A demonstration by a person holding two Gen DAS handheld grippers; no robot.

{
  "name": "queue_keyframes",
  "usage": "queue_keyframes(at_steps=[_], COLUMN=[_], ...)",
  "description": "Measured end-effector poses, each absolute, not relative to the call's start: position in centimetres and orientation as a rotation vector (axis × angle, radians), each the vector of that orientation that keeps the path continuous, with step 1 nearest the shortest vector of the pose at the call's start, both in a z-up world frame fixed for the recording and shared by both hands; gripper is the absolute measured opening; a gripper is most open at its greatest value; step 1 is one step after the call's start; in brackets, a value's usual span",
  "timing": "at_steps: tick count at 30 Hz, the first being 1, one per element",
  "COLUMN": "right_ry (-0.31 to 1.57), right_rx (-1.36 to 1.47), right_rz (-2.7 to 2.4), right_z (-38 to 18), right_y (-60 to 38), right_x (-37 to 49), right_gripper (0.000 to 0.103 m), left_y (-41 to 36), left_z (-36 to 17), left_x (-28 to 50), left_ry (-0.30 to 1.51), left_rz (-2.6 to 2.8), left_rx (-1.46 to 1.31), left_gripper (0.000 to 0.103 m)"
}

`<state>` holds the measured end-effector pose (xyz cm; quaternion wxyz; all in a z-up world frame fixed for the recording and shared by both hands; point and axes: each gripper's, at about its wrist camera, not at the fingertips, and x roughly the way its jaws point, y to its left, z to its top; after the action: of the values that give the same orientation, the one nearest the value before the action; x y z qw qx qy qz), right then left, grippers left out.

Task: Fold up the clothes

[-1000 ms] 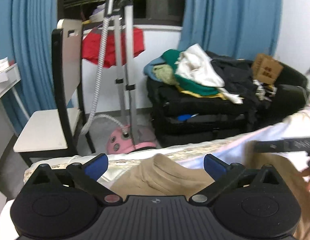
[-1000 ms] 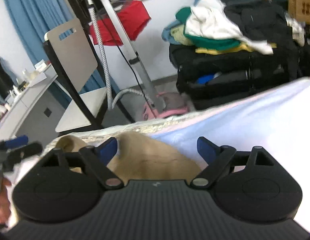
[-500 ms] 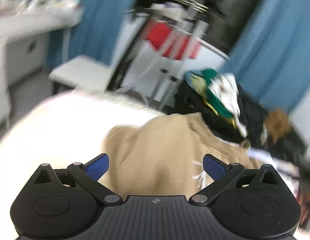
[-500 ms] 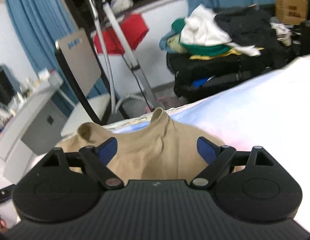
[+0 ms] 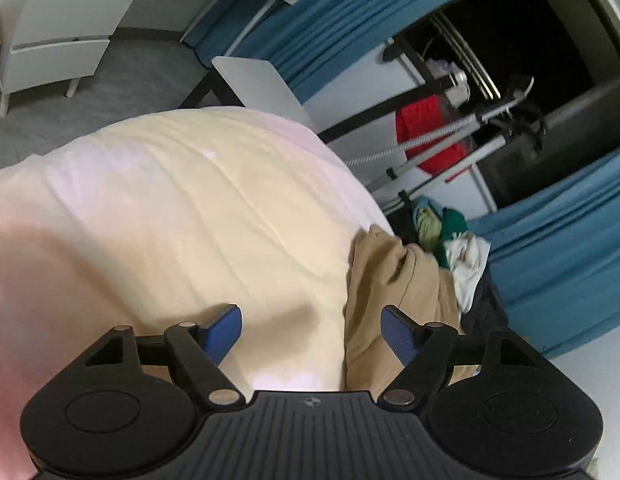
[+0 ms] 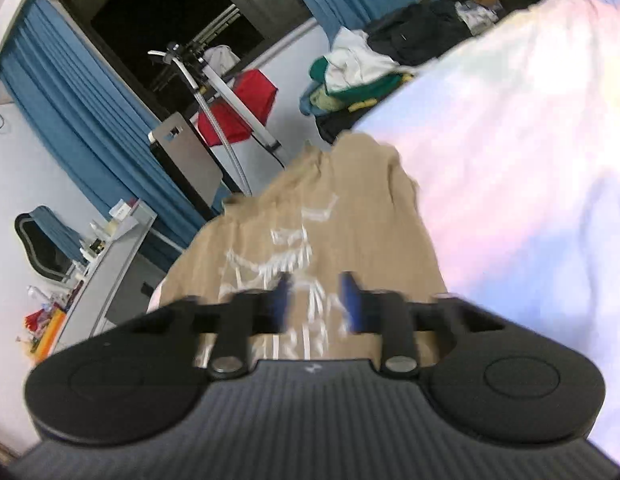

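Closing over a pale cream-and-pink bed sheet (image 5: 181,216), the left gripper (image 5: 312,332), blue pads still set apart with only bare sheet and the edge of cloth between them, gripping nothing. Lying under and beyond the right-hand blue pad (image 5: 398,334): a tan cotton shirt (image 5: 394,280), crumpled into upright folds at the edge of the bed. Past that fingertip, a heap of green, yellow and white clothes (image 5: 450,240) on dark bags, blue curtains (image 5: 558,248), a red cloth (image 5: 426,136) on a metal stand.

Closing too, the right gripper (image 6: 314,300), blurred blue pads drawn near each other just above the tan shirt (image 6: 310,216), right over its white printed lettering (image 6: 285,256). Cannot tell whether cloth is pinched between them; a narrow gap still visible. Shirt stretching away from the fingertips toward the far bed edge, sheet (image 6: 530,160) to the right of the fingers. Left of the fingers and well apart, a grey desk (image 6: 109,256) crowded with small items and a chair back (image 6: 185,156).
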<state>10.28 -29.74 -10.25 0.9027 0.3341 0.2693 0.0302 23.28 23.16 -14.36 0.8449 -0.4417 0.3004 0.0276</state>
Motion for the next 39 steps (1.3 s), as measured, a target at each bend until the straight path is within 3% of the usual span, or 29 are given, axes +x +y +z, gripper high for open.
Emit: queue_keyframes(at_steps=[5,17,19,21,22,27,34,35,39], right_ry=[0.557,0.573,0.587,0.594,0.596,0.594,0.575,0.578,0.579], right_rx=[0.675,0.661,0.684,0.698,0.704,0.763,0.739,0.744,0.746], right_rz=[0.107,0.204,0.212,0.216,0.216,0.21,0.217,0.207,0.201], right_z=[-11.9,-15.7,-16.3,-16.7,-16.8,-16.7,-16.1,-16.3,-16.3], right_y=[-29.1,-28.4,-28.5,-28.7,-28.7,-29.0,-28.6,-28.8,-28.9], right_x=[10.7,14.0,14.4,14.5,14.5,13.8,13.7,13.7,13.7], right_gripper=[0.024,0.025,0.025,0.025,0.025,0.025,0.025,0.025,0.025], left_y=[21.8,14.6,13.5,12.9,12.9,14.7,11.8,11.7,13.6], left_z=[-15.5,-14.8,-14.7,-14.4,-14.0,-10.1,-6.1,-6.3,-8.5], left_x=[25.8,34.1,35.0,35.5,35.5,35.0,36.5,36.3,33.8], left_ry=[0.603,0.604,0.626,0.646,0.648,0.62,0.663,0.662,0.642], left_rz=[0.09,0.072,0.074,0.097,0.117,0.188,0.261,0.263,0.243], left_rx=[-0.919,-0.642,-0.599,-0.572,-0.564,-0.502,-0.17,-0.182,-0.322], left_gripper=[0.054,0.039,0.015,0.003,0.002,0.001,0.003,0.005,0.027])
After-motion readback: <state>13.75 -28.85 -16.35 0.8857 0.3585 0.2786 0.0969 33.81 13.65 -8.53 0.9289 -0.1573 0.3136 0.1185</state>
